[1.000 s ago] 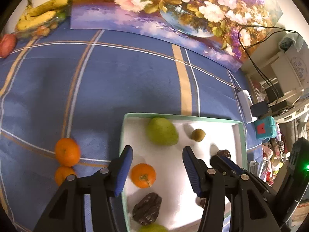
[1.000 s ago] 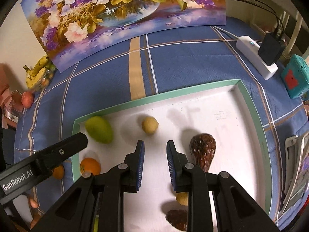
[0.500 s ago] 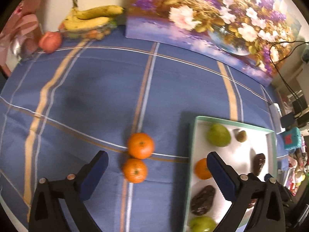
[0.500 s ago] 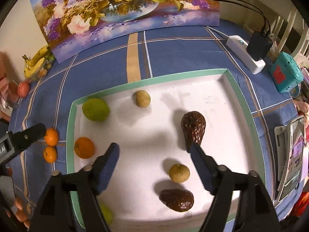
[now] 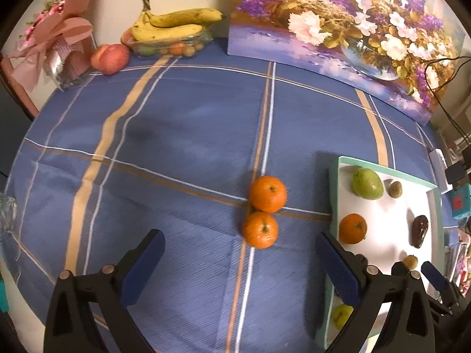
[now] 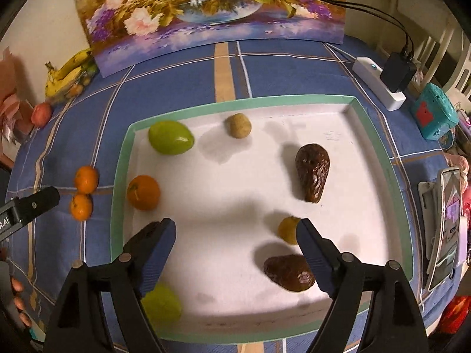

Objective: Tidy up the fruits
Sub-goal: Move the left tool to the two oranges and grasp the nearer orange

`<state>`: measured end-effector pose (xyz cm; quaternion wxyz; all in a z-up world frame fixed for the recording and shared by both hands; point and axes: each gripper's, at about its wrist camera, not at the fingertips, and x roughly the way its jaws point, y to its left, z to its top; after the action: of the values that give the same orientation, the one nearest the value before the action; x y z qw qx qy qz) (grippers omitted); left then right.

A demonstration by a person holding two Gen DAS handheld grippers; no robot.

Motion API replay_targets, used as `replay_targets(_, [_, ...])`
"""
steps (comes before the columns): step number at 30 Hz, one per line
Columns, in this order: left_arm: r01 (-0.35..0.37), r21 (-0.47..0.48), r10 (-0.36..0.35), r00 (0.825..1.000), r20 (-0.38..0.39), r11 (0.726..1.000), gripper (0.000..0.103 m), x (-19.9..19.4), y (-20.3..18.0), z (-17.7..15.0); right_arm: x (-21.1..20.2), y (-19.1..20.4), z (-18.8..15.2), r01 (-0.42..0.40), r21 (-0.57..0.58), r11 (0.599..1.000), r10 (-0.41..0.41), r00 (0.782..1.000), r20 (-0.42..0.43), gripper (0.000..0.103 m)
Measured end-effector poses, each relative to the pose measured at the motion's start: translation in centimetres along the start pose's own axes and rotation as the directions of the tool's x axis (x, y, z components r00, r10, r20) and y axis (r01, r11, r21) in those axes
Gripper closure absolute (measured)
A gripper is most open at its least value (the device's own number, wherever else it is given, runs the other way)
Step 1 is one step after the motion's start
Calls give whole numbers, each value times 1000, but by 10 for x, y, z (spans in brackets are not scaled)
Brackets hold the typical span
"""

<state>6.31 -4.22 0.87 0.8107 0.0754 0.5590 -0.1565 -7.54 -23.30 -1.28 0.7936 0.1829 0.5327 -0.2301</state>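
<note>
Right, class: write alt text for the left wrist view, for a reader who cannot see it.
An open, empty left hand-held gripper hovers above two oranges touching on a blue plaid tablecloth. A green-rimmed white tray of fruit sits right.

1. Left gripper (image 5: 238,260) held wide apart above the blue plaid tablecloth (image 5: 182,135), nothing between the blue pads (image 5: 141,267).
2. Two oranges (image 5: 263,211) on the cloth just ahead of the fingertips, touching each other, one behind the other.
3. White tray (image 5: 334,182) with a green rim at the right, carrying a third orange (image 5: 352,228), a green fruit (image 5: 367,183), a small brown fruit (image 5: 395,189) and a dark wrinkled fruit (image 5: 419,230).
4. Part of the right gripper (image 5: 435,278) low at the right edge, over the tray.
5. Bananas (image 5: 173,23) on a clear container, a peach (image 5: 109,58) and a flower painting (image 5: 347,29) along the far wall.
</note>
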Motion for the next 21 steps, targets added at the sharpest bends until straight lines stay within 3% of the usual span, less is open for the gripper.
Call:
replay_targets(4, [-52, 16, 51, 998, 24, 999, 0, -9, 2, -5, -4, 7, -8, -3, -18, 1000, 3, 1000, 11, 18])
replay_targets(7, [-47, 17, 47, 998, 39, 999, 0, -15, 5, -9, -7, 12, -13, 3, -34, 999, -2, 1000, 23, 17])
replay_targets(9, [-52, 12, 52, 998, 38, 999, 0, -17, 8, -10, -9, 15, -16, 7, -41, 999, -5, 1000, 31, 5])
replay_targets(15, [-88, -7, 88, 996, 34, 996, 0, -22, 12, -17, -15, 20, -24, 8, -55, 998, -5, 999, 48, 5])
replay_targets(21, [-67, -1, 67, 997, 40, 998, 0, -20, 16, -22, -21, 23, -26, 7, -73, 997, -1, 997, 76, 5])
